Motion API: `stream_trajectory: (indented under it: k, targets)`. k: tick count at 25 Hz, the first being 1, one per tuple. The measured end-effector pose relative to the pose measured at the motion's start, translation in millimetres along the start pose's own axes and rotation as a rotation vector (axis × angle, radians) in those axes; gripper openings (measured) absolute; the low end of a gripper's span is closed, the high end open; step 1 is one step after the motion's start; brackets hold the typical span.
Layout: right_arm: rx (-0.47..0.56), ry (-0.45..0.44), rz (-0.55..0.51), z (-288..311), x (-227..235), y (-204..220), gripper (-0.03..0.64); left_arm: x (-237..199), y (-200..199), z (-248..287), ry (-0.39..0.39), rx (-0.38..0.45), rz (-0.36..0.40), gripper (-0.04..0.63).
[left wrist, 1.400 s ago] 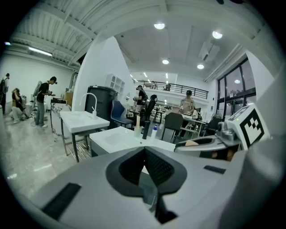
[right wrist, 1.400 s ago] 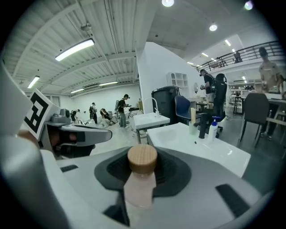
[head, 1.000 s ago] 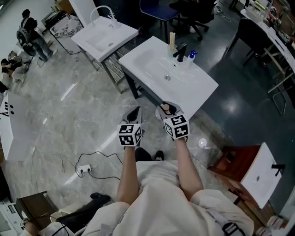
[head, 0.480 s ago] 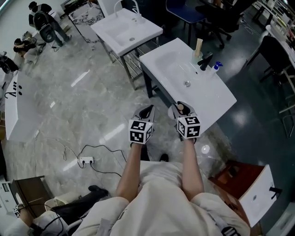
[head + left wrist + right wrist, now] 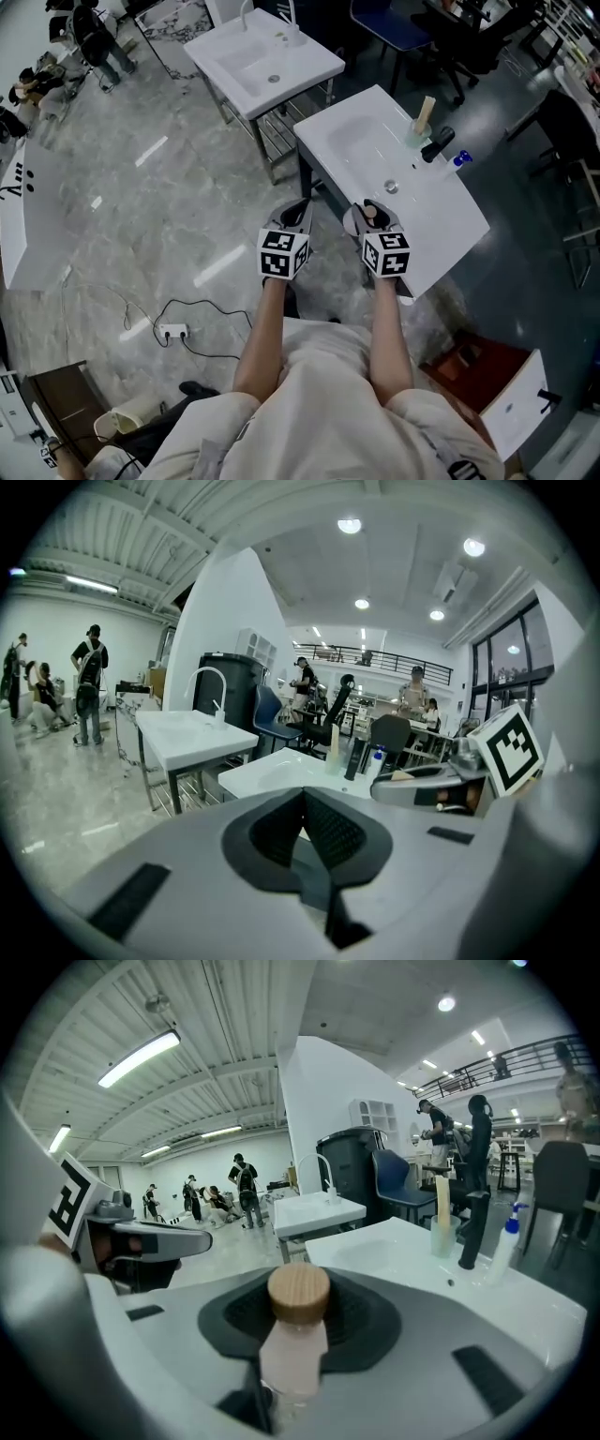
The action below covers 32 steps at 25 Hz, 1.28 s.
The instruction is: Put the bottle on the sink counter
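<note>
A small pale-pink bottle (image 5: 292,1349) with a round wooden cap stands between the jaws of my right gripper (image 5: 298,1321), which is shut on it. In the head view this bottle (image 5: 372,214) and the right gripper (image 5: 367,216) hang over the near edge of the white sink counter (image 5: 441,225). The left gripper (image 5: 298,214) is beside it, over the floor just short of the counter's near-left corner. Its pads meet with nothing between them in the left gripper view (image 5: 302,803). The sink counter (image 5: 412,1260) spreads out right ahead.
On the counter's far side stand a black tap (image 5: 437,146), a cup holding a beige stick (image 5: 420,127) and a blue-capped spray bottle (image 5: 457,159). A second white sink (image 5: 262,56) stands behind on the left. A power strip and cable (image 5: 171,330) lie on the floor.
Both grippers have travelled forward to the sink counter; the right one, with the bottle still held, now reaches over its near edge. The jaws look unchanged.
</note>
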State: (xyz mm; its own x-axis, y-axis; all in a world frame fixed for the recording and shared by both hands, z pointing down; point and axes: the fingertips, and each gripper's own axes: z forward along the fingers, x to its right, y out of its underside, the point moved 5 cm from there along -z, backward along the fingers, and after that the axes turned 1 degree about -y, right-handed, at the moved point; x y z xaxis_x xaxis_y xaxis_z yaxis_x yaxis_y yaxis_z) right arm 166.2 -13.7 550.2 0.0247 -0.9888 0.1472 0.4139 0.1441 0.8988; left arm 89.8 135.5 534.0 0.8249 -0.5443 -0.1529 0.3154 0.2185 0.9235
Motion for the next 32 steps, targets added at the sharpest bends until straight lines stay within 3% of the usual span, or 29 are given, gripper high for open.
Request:
stream_trajectory:
  k: [13, 23, 32]
  targets:
    - [-0.027, 0.127, 0.069, 79.6, 6.9, -38.4, 0.109, -79.0, -28.4, 68.0, 0.121, -0.07, -0.012, 0.006]
    - [0.024, 0.283, 0.168, 130.1, 14.2, -44.5, 0.109, -145.9, -38.5, 98.3, 0.193, -0.111, 0.086, 0.006]
    - [0.044, 0.334, 0.17, 144.3, 12.8, -45.6, 0.109, -152.1, -40.5, 124.0, 0.266, -0.084, 0.086, 0.006]
